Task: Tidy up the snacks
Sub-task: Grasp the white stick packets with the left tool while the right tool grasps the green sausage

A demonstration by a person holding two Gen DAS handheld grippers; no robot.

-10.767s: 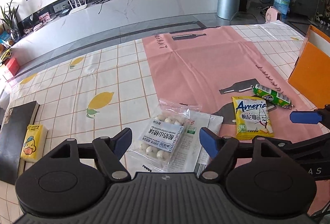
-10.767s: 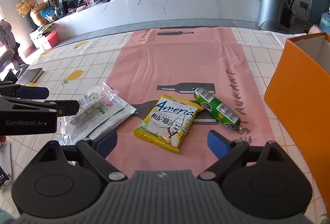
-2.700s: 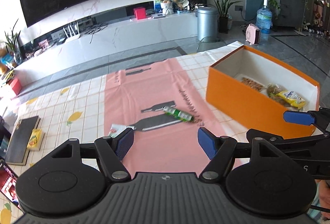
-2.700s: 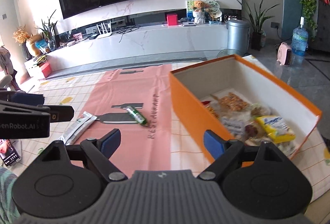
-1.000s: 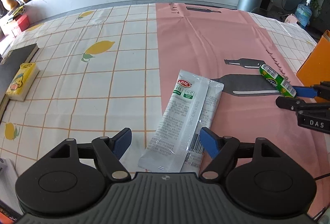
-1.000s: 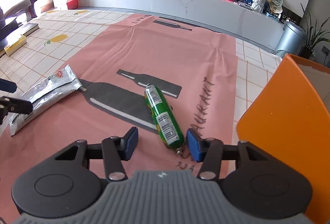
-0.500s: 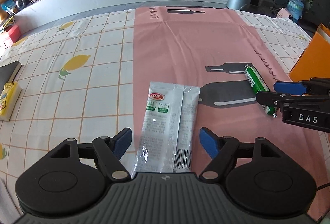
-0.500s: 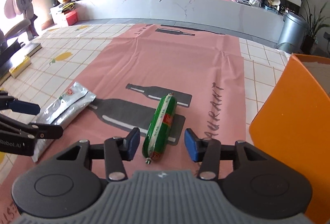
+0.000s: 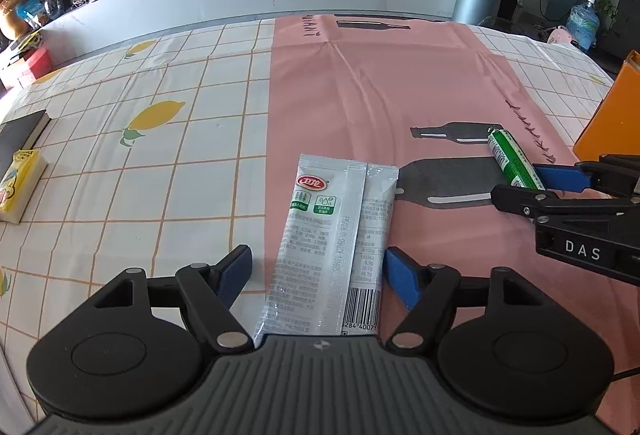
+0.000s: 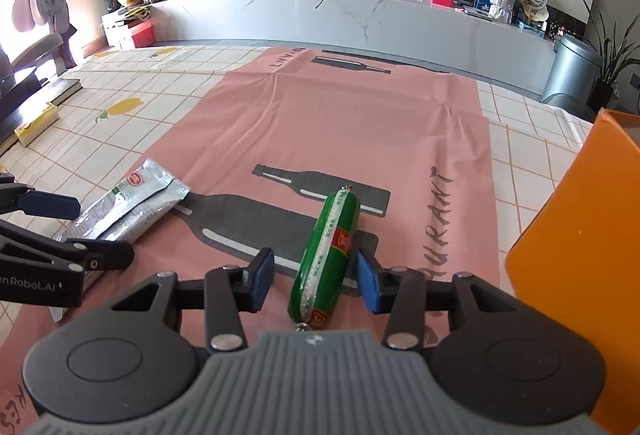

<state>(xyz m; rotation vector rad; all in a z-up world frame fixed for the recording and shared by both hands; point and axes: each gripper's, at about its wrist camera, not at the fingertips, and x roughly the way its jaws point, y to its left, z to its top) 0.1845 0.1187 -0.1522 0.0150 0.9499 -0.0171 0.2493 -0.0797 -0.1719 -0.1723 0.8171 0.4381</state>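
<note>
A silver snack pouch (image 9: 328, 239) with a red logo lies flat on the tablecloth between the open fingers of my left gripper (image 9: 316, 271); it also shows in the right wrist view (image 10: 128, 205). A green sausage stick (image 10: 326, 259) lies on the pink cloth between the open fingers of my right gripper (image 10: 316, 275), the right pad close to it; it also shows in the left wrist view (image 9: 514, 161). Neither gripper is closed on anything. The orange box (image 10: 576, 255) stands at the right.
A black book (image 9: 20, 133) and a yellow carton (image 9: 18, 185) lie at the table's left edge. A pink runner (image 9: 380, 83) covers the middle of the lemon-print cloth. A white TV counter (image 10: 360, 19) and a metal bin (image 10: 570, 69) stand beyond the table.
Both grippers have moved forward and lower over their items. The pouch now lies between the left fingers, and the sausage sits deeper between the right fingers, which have narrowed slightly.
</note>
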